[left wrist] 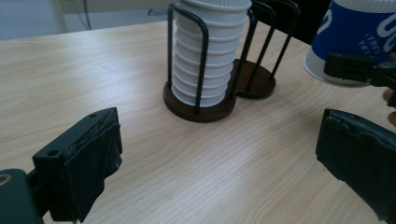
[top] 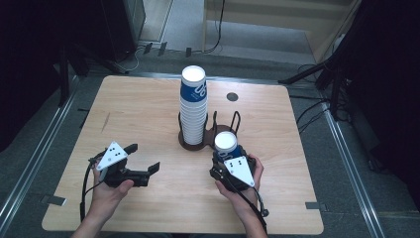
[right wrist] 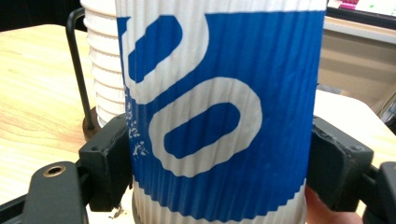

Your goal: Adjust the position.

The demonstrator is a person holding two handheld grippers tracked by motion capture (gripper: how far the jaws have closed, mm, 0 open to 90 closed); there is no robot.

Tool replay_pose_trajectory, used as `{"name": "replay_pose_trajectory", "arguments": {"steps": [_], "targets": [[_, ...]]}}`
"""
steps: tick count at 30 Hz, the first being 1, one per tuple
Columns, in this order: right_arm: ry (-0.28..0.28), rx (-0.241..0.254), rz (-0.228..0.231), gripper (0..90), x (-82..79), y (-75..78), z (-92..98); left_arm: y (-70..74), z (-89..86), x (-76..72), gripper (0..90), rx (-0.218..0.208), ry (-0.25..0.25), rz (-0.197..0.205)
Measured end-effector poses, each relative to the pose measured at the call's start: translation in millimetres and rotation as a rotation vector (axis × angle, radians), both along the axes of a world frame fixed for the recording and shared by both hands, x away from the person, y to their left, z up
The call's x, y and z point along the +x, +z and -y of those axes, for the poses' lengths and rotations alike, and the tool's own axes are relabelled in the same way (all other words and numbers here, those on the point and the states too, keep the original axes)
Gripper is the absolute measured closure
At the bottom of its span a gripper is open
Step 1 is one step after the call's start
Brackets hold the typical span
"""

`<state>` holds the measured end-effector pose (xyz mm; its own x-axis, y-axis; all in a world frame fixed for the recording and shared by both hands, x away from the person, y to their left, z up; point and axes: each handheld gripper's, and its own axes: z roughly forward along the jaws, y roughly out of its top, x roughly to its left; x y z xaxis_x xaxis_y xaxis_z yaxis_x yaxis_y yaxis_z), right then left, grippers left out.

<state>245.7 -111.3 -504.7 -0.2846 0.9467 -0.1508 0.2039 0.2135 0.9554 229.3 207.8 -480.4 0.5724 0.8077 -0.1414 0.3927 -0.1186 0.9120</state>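
Blue cup [top: 226, 143]: one, in right claw [top: 229, 157]; one stack [top: 193, 106].

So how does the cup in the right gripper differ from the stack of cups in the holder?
The single cup is clamped in the right gripper, off the table; the stack of cups stands in the black wire holder on the table. The single cup is short beside the tall stack. Both show blue and white ribbed paper.

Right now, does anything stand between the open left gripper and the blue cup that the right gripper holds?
Nothing visible does. Between the left gripper and the blue cup held in the right gripper lies bare table. The cup holder stands farther back.
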Motion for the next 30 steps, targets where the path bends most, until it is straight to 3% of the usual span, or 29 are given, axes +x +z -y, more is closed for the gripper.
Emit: {"name": "replay_pose_trajectory", "arguments": {"steps": [26,30], "targets": [[0.065,-0.111,0.040,19.2,-9.8,-7.3,-26.2,6.9,10.9,-5.6,1.3,-0.011,-0.067,0.005],[0.074,-0.126,0.047,19.2,-11.5,-8.8,-30.4,6.9,14.1,-5.3,1.9,0.003,-0.075,-0.004]]}}
